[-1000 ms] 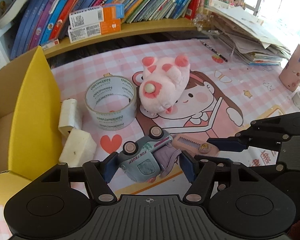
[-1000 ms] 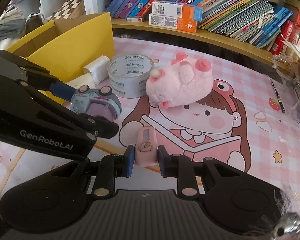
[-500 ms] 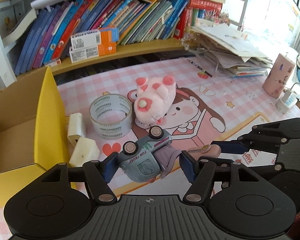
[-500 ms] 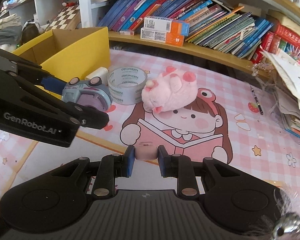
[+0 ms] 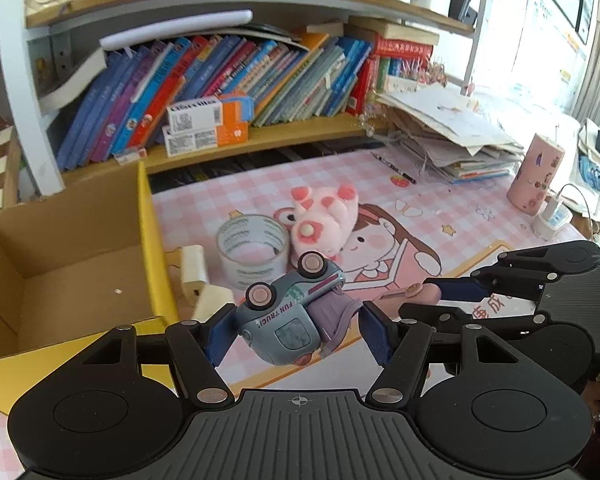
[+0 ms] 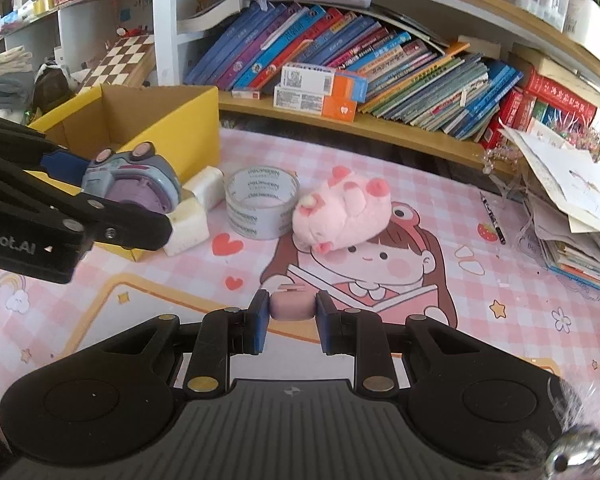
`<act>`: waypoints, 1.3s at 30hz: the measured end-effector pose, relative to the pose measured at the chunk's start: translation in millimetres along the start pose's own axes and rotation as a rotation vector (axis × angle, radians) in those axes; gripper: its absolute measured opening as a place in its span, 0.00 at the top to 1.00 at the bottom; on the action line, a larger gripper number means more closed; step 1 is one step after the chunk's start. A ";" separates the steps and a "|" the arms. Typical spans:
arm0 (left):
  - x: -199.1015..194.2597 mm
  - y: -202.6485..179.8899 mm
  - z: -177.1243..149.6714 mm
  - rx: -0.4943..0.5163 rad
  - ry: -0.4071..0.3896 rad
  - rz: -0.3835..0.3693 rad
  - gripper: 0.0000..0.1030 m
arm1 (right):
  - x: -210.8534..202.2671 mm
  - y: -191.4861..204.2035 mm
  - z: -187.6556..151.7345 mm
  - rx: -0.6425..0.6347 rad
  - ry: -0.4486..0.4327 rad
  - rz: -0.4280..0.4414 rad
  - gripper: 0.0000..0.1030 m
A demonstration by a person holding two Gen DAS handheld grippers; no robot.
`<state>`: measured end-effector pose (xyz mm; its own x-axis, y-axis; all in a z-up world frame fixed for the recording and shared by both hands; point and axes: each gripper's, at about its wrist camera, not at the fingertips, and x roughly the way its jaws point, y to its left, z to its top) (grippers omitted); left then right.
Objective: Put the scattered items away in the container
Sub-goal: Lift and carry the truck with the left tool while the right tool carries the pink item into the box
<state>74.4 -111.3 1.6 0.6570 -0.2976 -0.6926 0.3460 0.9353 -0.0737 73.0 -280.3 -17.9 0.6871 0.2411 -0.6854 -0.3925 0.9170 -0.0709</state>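
Observation:
My left gripper (image 5: 296, 330) is shut on a grey-blue toy truck (image 5: 290, 314) with pink wheels, held in the air above the pink mat; the truck (image 6: 134, 178) also shows in the right wrist view. My right gripper (image 6: 290, 318) is shut on a small pink comb (image 6: 292, 307), seen end-on; from the left wrist view the comb (image 5: 404, 294) sticks out from its blue pads. The yellow cardboard box (image 5: 146, 240) stands open at the left, its brown inside bare. On the mat lie a pink plush toy (image 5: 324, 224), a roll of clear tape (image 5: 254, 250) and two white foam blocks (image 6: 198, 208).
A bookshelf (image 6: 380, 68) full of books runs along the back, with orange-and-white cartons (image 5: 204, 124) on its ledge. A stack of papers (image 5: 452, 140) and a pink cup (image 5: 536, 180) stand at the right. A pencil (image 6: 492, 216) lies on the mat.
Both grippers have risen and tilted up with the truck and the comb still held. The mat things look smaller and the box's inside has come into view.

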 end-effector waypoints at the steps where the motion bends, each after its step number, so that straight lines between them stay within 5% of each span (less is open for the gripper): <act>1: -3.8 3.6 -1.2 -0.002 -0.007 0.001 0.36 | -1.6 3.1 1.9 -0.001 -0.005 -0.006 0.78; 18: -62.2 73.9 -9.4 -0.070 -0.132 0.032 0.36 | -23.9 58.8 40.7 -0.038 -0.087 -0.037 0.78; 39: -83.3 156.6 -18.7 -0.166 -0.200 0.112 0.36 | -4.0 135.8 100.1 -0.221 -0.127 0.039 0.78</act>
<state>61.3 63.5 34.3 0.8096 -0.2068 -0.5493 0.1598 0.9782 -0.1328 78.2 -124.9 47.8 0.7345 0.3261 -0.5951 -0.5350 0.8178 -0.2122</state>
